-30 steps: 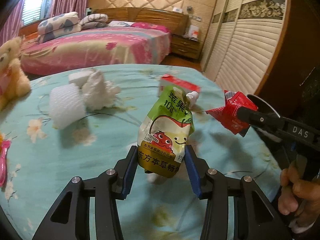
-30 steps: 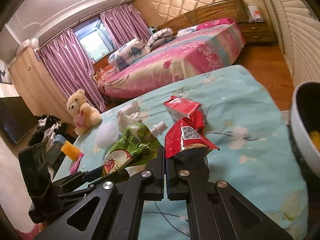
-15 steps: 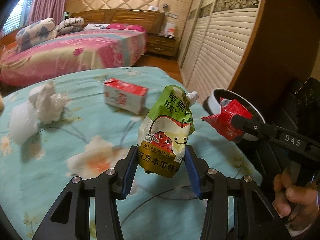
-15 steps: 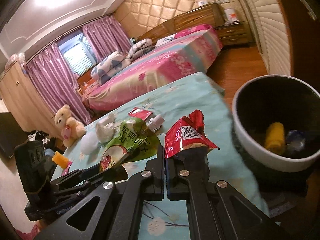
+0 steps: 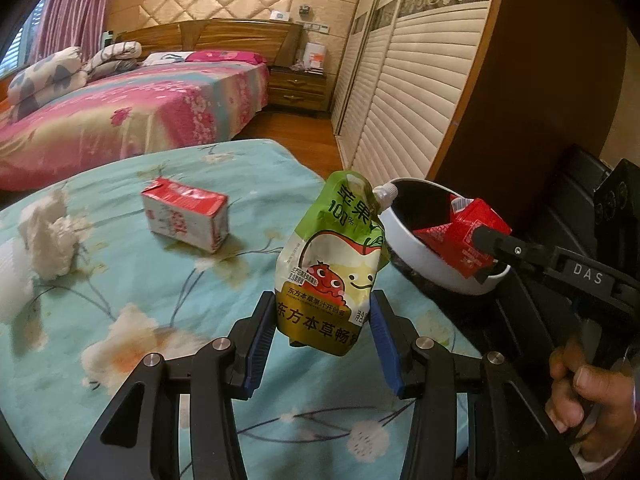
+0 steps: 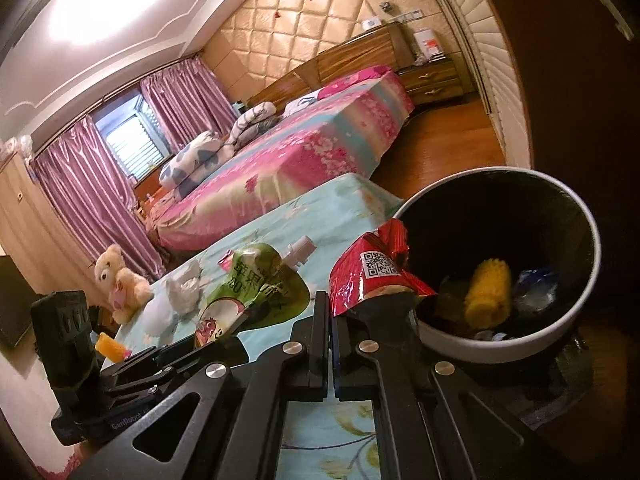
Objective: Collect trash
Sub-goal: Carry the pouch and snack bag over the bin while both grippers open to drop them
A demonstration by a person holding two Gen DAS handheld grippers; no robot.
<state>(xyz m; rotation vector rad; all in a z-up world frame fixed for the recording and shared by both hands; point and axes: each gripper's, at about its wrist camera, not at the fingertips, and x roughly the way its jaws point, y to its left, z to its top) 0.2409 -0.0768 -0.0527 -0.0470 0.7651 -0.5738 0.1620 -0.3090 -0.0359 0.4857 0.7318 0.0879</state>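
Observation:
My left gripper (image 5: 322, 340) is shut on a green juice pouch (image 5: 336, 264) with a white spout and holds it upright above the teal flowered cloth. My right gripper (image 6: 331, 312) is shut on a crumpled red wrapper (image 6: 376, 268) and holds it over the rim of a white bin (image 6: 492, 344) lined in black. In the left wrist view the red wrapper (image 5: 464, 240) sits above the bin (image 5: 416, 256). A corn cob (image 6: 490, 290) and other scraps lie inside the bin.
A red-and-white carton (image 5: 186, 214) and crumpled white tissue (image 5: 50, 232) lie on the teal cloth (image 5: 120, 280). A teddy bear (image 6: 118, 282) and an orange item (image 6: 110, 346) sit at the far left. A pink bed (image 5: 120, 116) and slatted wardrobe doors (image 5: 408, 92) stand behind.
Both grippers have swung right toward the bin with their loads. The red wrapper now hangs over the bin's rim, and the bin fills more of the right wrist view.

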